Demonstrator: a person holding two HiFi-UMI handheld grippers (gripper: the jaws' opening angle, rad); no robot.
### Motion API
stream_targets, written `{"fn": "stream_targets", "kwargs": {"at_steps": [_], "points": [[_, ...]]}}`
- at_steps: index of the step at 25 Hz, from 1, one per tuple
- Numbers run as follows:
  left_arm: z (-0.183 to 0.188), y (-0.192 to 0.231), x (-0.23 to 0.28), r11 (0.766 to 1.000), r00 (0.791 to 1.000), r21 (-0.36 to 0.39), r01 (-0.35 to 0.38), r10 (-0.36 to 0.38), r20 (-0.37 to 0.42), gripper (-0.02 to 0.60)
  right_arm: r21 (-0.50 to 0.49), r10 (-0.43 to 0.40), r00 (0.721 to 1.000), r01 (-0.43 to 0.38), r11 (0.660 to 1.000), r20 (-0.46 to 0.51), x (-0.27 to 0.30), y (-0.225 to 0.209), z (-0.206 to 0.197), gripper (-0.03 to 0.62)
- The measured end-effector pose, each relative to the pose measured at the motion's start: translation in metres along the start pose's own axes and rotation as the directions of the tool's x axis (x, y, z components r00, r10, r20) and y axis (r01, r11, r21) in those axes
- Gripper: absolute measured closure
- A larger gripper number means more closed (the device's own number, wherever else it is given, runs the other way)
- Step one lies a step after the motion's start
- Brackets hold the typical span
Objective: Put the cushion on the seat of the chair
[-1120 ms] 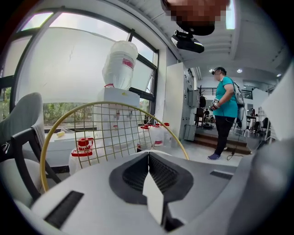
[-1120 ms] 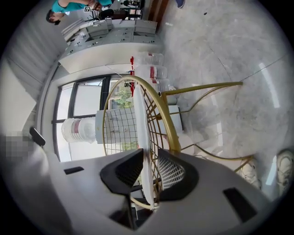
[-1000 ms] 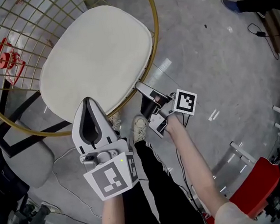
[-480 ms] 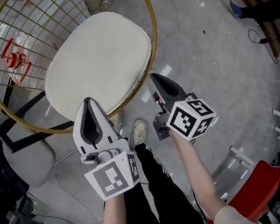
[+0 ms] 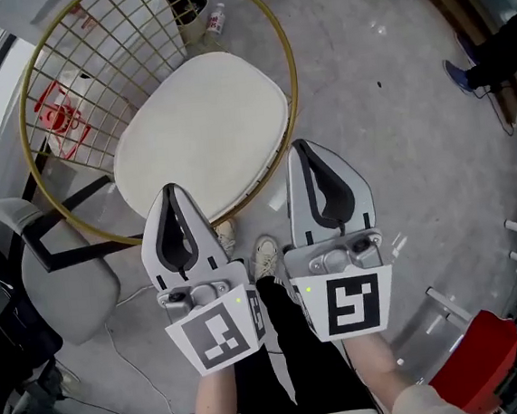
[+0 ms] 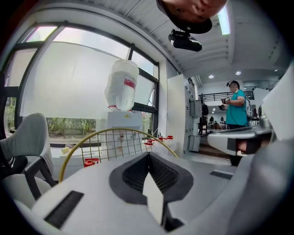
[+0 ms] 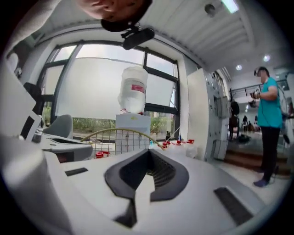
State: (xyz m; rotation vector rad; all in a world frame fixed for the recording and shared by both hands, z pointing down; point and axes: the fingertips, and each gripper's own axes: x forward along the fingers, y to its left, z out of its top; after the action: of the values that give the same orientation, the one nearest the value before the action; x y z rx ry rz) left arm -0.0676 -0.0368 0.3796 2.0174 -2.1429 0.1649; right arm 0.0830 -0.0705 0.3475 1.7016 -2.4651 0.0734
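1. White-shelled left gripper (image 5: 171,194) and right gripper (image 5: 301,147), side by side at lower centre, each have jaws pressed together on nothing.
2. Cream cushion (image 5: 201,134) lies on the gold wire chair (image 5: 292,71) seat, upper centre.

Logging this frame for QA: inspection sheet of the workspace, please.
Surface: grey polished floor.
Job's things: cream cushion lies on the seat of the gold wire chair.
Clutter: red item behind the chair's wire back; bottle on the floor beyond it.
Grippers: left gripper and right gripper both shut, holding nothing, short of the chair.
Cables: thin white cable on the floor at the left.
Surroundings: grey chair at left; red seat at lower right; person in a teal top far off.
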Motion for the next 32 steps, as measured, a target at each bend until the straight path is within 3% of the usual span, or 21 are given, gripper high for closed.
{"fn": "stream_targets", "kwargs": {"at_steps": [9,14,16,19,26,32], "points": [[0.125,0.0,-0.044,0.999,0.996,-0.024,0.028,-0.026,0.084,0.568,-0.133,-0.043,0.996,0.053,0.99,0.076,-0.05,0.024,0.13,0.578],[0.203,0.003,-0.058,0.998,0.985,-0.029,0.06,-0.054,0.161,0.568,-0.115,-0.052,0.988,0.069,0.991,0.146,-0.058,0.033,0.202,0.578],[0.231,0.005,-0.074,0.997,0.982,-0.027,0.067,-0.061,0.18,0.568,-0.097,-0.045,0.983,0.063,0.993,0.178,-0.07,0.042,0.231,0.579],[0.267,0.012,-0.096,0.997,0.975,-0.032,0.064,-0.056,0.217,0.568,-0.152,0.01,0.978,0.022,0.988,0.208,-0.082,0.058,0.266,0.578],[0.319,0.022,-0.141,0.997,0.951,0.0,0.081,-0.077,0.298,0.568,-0.067,0.046,0.972,-0.032,0.997,0.23,-0.109,0.069,0.303,0.579],[0.357,0.036,-0.149,0.997,0.917,0.016,0.076,-0.077,0.392,0.568,0.017,0.09,0.964,-0.098,0.995,0.252,-0.101,0.083,0.316,0.577]]}}
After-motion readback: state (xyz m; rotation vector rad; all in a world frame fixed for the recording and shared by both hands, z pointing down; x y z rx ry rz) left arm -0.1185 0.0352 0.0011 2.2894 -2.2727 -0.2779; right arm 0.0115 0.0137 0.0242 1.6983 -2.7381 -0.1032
